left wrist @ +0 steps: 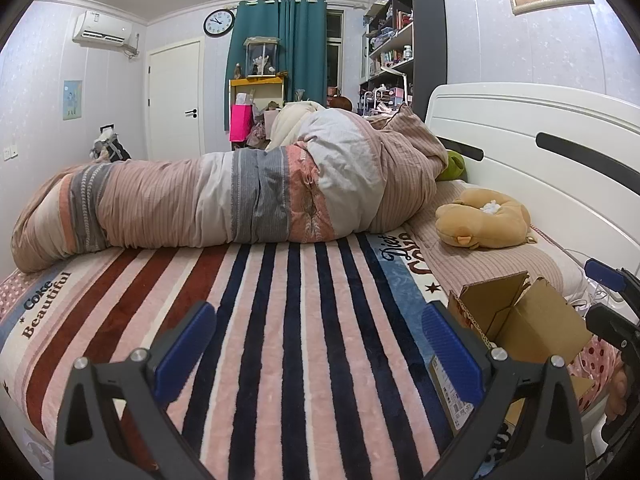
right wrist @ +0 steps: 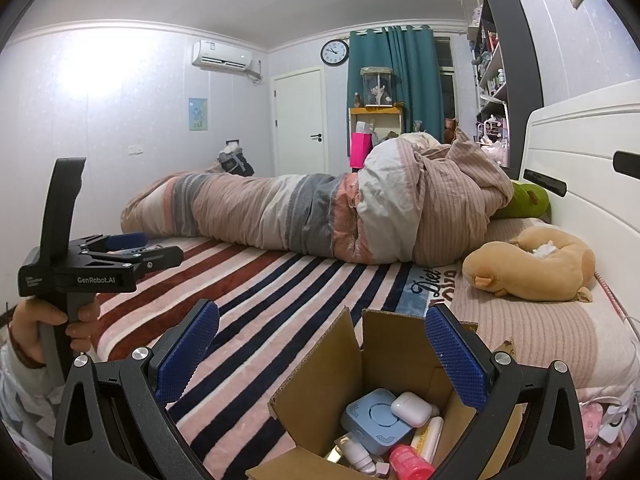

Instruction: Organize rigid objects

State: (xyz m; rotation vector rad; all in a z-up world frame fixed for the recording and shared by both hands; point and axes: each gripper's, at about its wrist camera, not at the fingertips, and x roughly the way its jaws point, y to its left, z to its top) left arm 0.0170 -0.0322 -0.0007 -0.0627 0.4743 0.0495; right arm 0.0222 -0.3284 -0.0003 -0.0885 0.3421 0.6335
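The right gripper (right wrist: 322,338) is held wide open with nothing between its blue pads (right wrist: 454,354), poised just above an open cardboard box (right wrist: 384,364) at the near right of the bed. The flaps of the box are folded outward, probably so that its contents can be reached from above. Inside, several small hard things are seen heaped together: a pale blue square device (right wrist: 374,420), a white earbud case (right wrist: 411,409) resting on it, a cream tube (right wrist: 430,436), a white bottle (right wrist: 356,454) and a red bottle (right wrist: 410,465). The left gripper (left wrist: 316,344) is likewise spread wide and empty, hovering low over the striped blanket (left wrist: 280,320), just left of the box; it is seen from the side in the right wrist view, gripped by a hand (right wrist: 52,328). It is judged to be kept clear while the box is attended to. Further off, a rolled duvet (left wrist: 240,196) is laid across the far side of the bed, and a tan plush toy (left wrist: 484,220) is set at the right by the white headboard (left wrist: 520,128). Whether the items are to be taken out or sorted in place cannot be told.
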